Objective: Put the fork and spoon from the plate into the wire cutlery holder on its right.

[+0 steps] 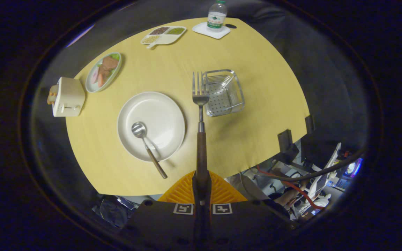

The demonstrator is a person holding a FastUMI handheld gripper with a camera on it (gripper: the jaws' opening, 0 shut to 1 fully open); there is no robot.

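The gripper (pixel 201 181) has both fingers clamped on the handle of the fork (pixel 200 104), which runs straight ahead from them, tines pointing away; the handle's rear end is hidden between the fingers. The tines overlap the left rim of the wire cutlery holder (pixel 224 92). Left of the holder, the spoon (pixel 147 146) lies in the plate (pixel 151 121), bowl toward the middle, handle slanting out over the near rim.

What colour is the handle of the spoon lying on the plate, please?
Dark brown, with a silver bowl: the spoon in the gripper view.
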